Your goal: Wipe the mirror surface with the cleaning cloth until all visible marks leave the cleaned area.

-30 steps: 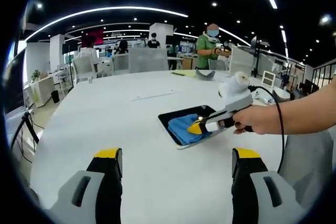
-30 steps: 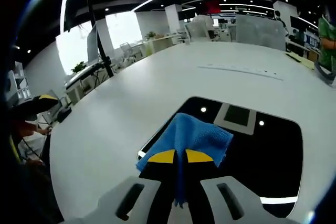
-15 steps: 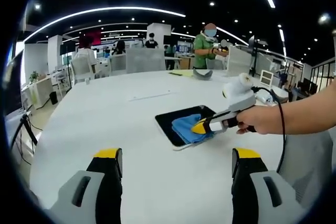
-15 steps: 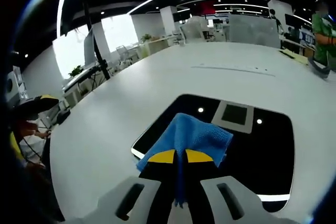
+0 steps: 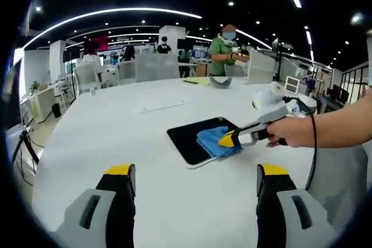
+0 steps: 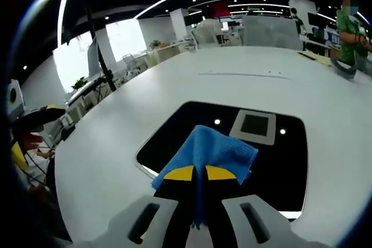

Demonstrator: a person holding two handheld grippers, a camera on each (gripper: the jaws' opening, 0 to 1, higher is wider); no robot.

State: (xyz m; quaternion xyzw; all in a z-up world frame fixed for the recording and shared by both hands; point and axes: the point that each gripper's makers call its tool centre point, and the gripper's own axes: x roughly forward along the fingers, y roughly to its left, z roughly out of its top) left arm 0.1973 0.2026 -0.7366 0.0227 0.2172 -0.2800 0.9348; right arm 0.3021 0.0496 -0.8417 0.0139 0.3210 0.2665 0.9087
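A soft, nubbly blue cloth [image 6: 218, 150] lies on the glossy dark mirror [image 6: 273, 169]; the white table [image 6: 139, 114] looks smooth and matt.

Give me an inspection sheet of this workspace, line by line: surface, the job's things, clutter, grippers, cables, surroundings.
Surface: large white table, mostly bare.
Job's things: mirror lies flat on the table, dark, reflecting ceiling lights and a vent; blue cleaning cloth rests on it. No marks can be made out on the glass.
Clutter: a dark object and a yellowish sheet at the table's far edge, too small to identify.
Grippers: right gripper shut on the cleaning cloth, held by a hand; left gripper open, holding nothing, short of the mirror.
Cables: black cable loops from the right gripper past the wrist.
Surroundings: open office, chairs, desks, several people standing beyond the table.
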